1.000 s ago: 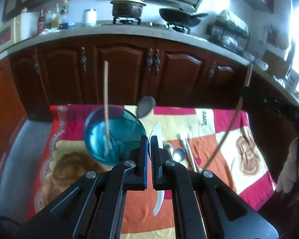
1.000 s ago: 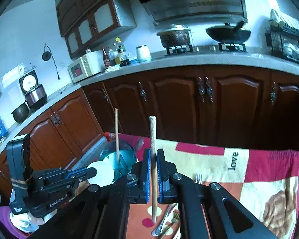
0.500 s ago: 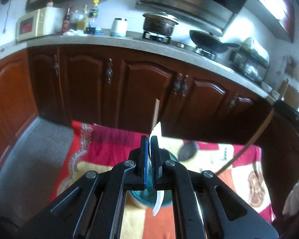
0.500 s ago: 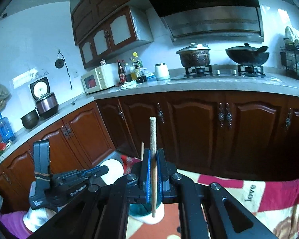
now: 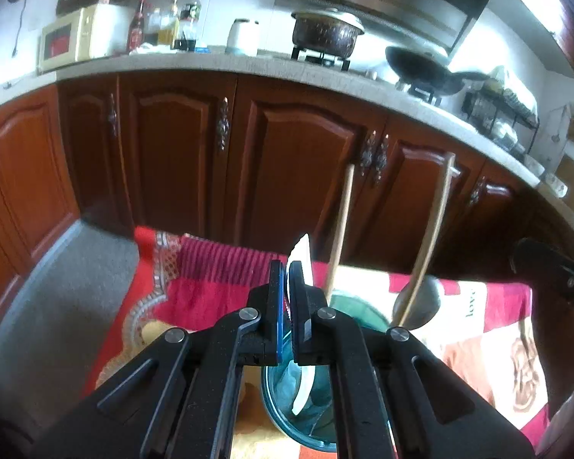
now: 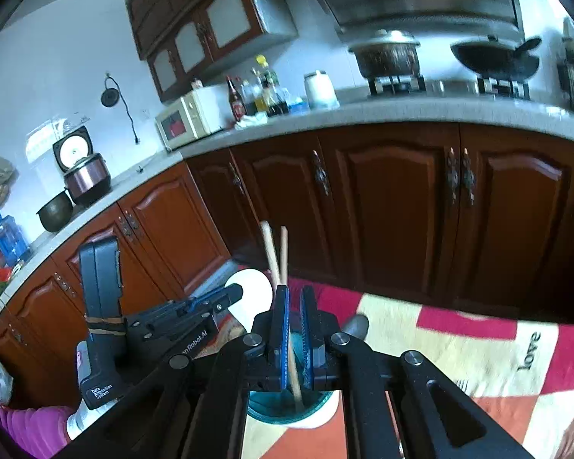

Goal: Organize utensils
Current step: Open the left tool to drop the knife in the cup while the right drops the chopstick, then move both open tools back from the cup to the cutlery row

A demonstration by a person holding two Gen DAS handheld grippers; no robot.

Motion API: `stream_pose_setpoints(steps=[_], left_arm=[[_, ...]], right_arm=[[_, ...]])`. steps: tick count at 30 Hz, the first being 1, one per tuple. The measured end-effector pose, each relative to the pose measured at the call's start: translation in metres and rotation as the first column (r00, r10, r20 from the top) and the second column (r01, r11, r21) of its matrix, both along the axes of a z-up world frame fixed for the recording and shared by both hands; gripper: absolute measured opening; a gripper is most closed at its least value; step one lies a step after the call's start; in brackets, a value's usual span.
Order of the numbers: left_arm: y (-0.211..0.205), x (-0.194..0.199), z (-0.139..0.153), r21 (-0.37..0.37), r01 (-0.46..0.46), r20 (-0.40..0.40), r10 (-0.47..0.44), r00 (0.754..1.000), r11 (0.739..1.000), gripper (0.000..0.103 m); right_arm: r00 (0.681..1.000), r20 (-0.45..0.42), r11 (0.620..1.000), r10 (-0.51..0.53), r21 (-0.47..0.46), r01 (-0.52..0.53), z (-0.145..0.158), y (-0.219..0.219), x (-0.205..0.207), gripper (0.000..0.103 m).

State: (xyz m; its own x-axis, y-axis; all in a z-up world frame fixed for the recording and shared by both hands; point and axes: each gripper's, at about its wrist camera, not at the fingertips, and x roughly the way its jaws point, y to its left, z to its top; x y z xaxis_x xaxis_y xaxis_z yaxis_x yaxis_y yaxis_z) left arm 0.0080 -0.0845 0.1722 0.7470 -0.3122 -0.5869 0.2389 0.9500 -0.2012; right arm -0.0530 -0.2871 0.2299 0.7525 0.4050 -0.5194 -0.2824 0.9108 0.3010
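My left gripper (image 5: 286, 267) is shut on a white plastic spoon (image 5: 301, 256), whose lower end reaches into the blue cup (image 5: 275, 401). One wooden chopstick (image 5: 340, 229) stands in that cup. My right gripper (image 6: 294, 290) is shut on a second wooden chopstick (image 6: 268, 244), and its lower end hangs at the mouth of the blue cup (image 6: 271, 415). That held chopstick (image 5: 436, 229) slants just right of the cup. The standing chopstick (image 6: 283, 252) rises beside it. The left gripper (image 6: 235, 292) shows the spoon's round white bowl (image 6: 248, 292).
The cup stands on a red and cream patterned cloth (image 5: 210, 298) covering the table. A dark spoon (image 5: 421, 302) lies behind the cup, and a fork (image 6: 461, 384) lies further right. Brown cabinets (image 6: 394, 206) run behind. A pink sleeve (image 6: 30, 428) is at the lower left.
Both grippers have moved over to the blue cup. The white spoon's end has sunk into it. The right gripper's chopstick now hangs beside the standing one.
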Motion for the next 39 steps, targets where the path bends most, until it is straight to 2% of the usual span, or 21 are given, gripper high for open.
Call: stream_pose_setpoints(steps=[6, 12, 14, 16, 18, 26, 29, 39], left_arm=[[-0.004, -0.002, -0.009, 0.007, 0.009, -0.012, -0.009, 1.0, 1.0, 0.003], [-0.002, -0.004, -0.015, -0.009, 0.006, -0.049, -0.006, 0.999, 1.0, 0.003], [-0.002, -0.006, -0.016, -0.008, 0.005, -0.059, -0.005, 0.998, 1.0, 0.009], [-0.001, -0.009, -0.016, -0.013, 0.008, -0.066, -0.008, 0.998, 1.0, 0.028], [0.0, -0.013, -0.014, -0.014, 0.004, -0.061, -0.005, 0.998, 1.0, 0.036], [0.0, -0.033, -0.002, -0.001, 0.011, -0.049, -0.011, 0.999, 1.0, 0.04], [-0.001, -0.045, 0.006, 0.011, 0.017, -0.039, -0.016, 0.999, 1.0, 0.04], [-0.019, -0.094, 0.022, 0.019, 0.11, -0.024, -0.11, 0.994, 0.994, 0.04]], right_arm=[[0.997, -0.074, 1.0, -0.015, 0.021, 0.016, -0.03, -0.013, 0.008, 0.005], [0.992, -0.123, 0.999, -0.03, 0.026, 0.034, -0.043, -0.016, 0.008, 0.006], [0.989, -0.142, 0.999, -0.035, 0.024, 0.038, -0.048, -0.017, 0.008, 0.01], [0.988, -0.152, 0.999, -0.039, 0.026, 0.043, -0.051, -0.018, 0.005, 0.025], [0.987, -0.152, 0.998, -0.042, 0.028, 0.047, -0.053, -0.02, 0.0, 0.028], [0.983, -0.176, 0.998, -0.045, 0.024, 0.05, -0.057, -0.027, -0.022, 0.029], [0.982, -0.179, 0.998, -0.056, 0.009, 0.059, -0.059, -0.032, -0.034, 0.033], [0.965, -0.228, 0.991, -0.131, -0.045, 0.124, -0.082, -0.075, -0.078, 0.035]])
